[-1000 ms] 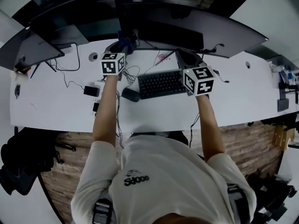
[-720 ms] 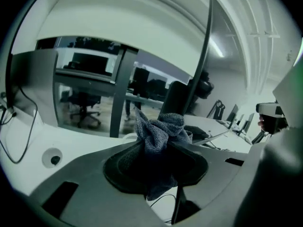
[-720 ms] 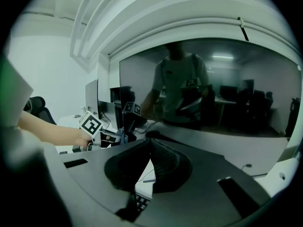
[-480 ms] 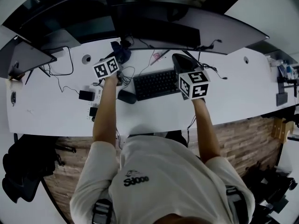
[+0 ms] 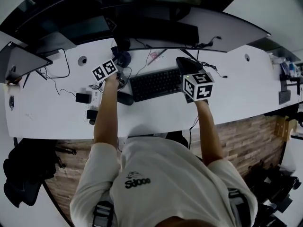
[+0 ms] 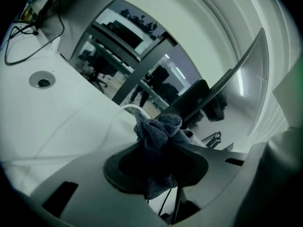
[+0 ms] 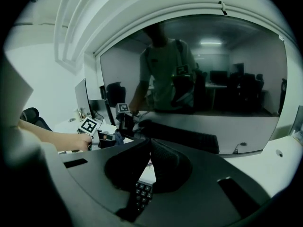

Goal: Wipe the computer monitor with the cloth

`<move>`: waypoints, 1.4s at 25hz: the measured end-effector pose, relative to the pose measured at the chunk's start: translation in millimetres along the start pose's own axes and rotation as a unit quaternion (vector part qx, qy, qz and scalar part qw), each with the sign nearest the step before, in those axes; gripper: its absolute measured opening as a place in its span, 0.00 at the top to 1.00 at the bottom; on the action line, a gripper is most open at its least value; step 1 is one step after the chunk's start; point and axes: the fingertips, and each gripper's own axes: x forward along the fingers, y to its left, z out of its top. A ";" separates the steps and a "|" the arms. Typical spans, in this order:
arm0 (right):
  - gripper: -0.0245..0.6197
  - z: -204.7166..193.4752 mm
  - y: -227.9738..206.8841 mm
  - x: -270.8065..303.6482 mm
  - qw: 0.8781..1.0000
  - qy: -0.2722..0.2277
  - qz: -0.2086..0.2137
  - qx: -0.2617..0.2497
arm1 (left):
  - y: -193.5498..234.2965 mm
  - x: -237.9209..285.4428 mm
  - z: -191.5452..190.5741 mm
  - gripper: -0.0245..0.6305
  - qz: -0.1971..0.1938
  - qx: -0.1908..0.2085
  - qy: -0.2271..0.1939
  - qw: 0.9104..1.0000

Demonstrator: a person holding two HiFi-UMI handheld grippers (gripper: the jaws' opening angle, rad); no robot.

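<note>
The wide curved monitor [image 5: 203, 30] stands at the back of the white desk [image 5: 47, 108]; in the right gripper view its dark screen [image 7: 213, 74] fills the frame and mirrors the person. My left gripper [image 5: 118, 63] is shut on a bunched dark blue cloth [image 5: 124, 56], low near the monitor's stand and left of the keyboard [image 5: 156, 83]. In the left gripper view the cloth [image 6: 158, 126] bulges out above the pinching jaws of that gripper [image 6: 158, 143]. My right gripper [image 5: 183, 63] hovers over the keyboard's right end, facing the screen. Its jaws [image 7: 150, 143] are shut with nothing between them.
A second monitor [image 5: 21, 56] stands at the far left, with loose cables [image 5: 59, 72] trailing beside it. A mouse [image 5: 125, 98] and two small black devices [image 5: 83, 98] lie left of the keyboard. A round grommet hole [image 5: 83, 59] sits in the desk.
My left gripper has drawn back a little from the monitor's stand, toward the left and nearer the person, still holding the cloth. The right gripper has barely shifted.
</note>
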 end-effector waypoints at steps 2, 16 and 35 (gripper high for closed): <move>0.95 -1.8 -4.5 -2.8 1.000 -0.004 -0.001 0.003 | -1.2 0.9 -1.3 0.75 -0.003 -0.018 -0.003 1.000; 0.95 -16.4 -80.0 -40.7 0.997 -0.018 -0.032 0.073 | -69.4 50.4 -45.3 0.75 -0.051 -0.030 0.053 0.997; 0.95 -46.3 -204.7 -113.2 0.996 -0.035 -0.055 0.059 | -182.8 135.8 -119.4 0.75 -0.043 0.021 0.100 0.994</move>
